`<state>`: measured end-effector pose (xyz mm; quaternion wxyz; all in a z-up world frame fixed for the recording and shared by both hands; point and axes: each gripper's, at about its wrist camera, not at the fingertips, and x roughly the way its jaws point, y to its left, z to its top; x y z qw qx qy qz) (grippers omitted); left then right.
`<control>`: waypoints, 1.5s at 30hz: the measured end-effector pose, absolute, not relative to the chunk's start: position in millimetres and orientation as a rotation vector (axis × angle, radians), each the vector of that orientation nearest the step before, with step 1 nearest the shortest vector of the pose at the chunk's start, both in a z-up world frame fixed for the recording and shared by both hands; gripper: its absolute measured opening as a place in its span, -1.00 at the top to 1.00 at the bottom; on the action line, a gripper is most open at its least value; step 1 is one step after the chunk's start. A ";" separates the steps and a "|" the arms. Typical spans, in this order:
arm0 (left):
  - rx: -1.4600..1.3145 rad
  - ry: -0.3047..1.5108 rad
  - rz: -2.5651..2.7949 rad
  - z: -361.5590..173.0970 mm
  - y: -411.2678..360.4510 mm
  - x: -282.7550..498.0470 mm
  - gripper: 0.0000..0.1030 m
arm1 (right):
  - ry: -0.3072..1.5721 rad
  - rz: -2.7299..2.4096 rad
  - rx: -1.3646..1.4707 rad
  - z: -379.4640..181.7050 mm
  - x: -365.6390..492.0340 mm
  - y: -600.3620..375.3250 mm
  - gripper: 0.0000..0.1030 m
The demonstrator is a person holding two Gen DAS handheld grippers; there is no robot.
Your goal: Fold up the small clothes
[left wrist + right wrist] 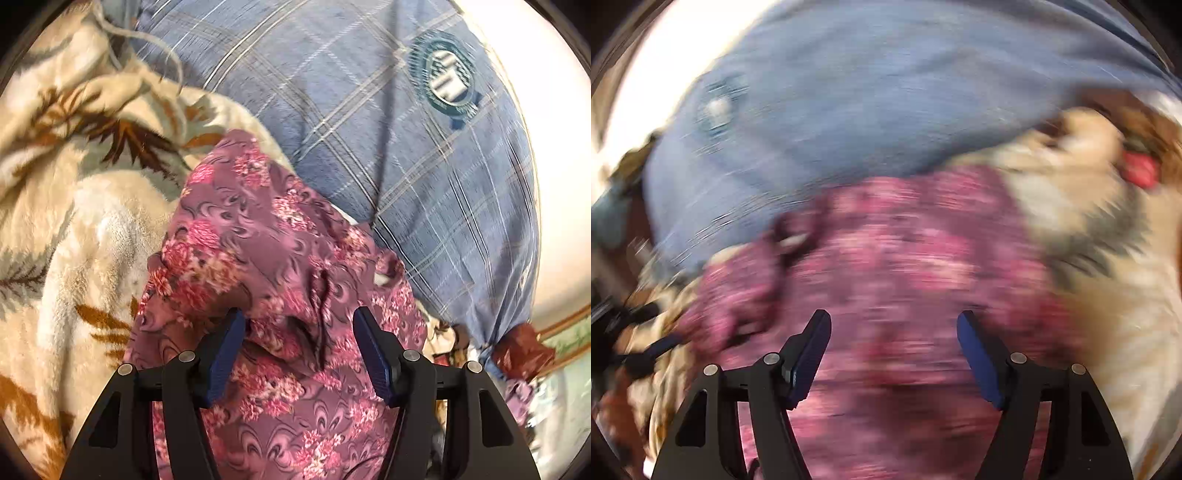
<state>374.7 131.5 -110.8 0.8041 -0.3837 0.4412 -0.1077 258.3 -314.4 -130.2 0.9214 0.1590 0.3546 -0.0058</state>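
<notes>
A mauve garment with pink flowers (258, 251) lies crumpled on a cream fleece blanket. My left gripper (299, 317) is open, its blue pads spread on either side of a raised fold of the cloth, close above it. In the right wrist view the same floral garment (905, 258) fills the middle, blurred by motion. My right gripper (894, 321) is open above it with nothing between the pads. The other gripper's dark fingers (646, 350) show at the left edge.
A cream fleece blanket with brown leaf print (74, 221) covers the surface. A blue plaid pillow with a round badge (406, 129) lies behind the garment, also in the right view (849, 110). A red item (1139, 170) sits far right.
</notes>
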 end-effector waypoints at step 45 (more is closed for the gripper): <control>-0.995 1.059 -0.183 -171.1 135.2 410.3 -0.33 | 0.823 0.248 0.164 -120.9 297.8 -234.6 -0.62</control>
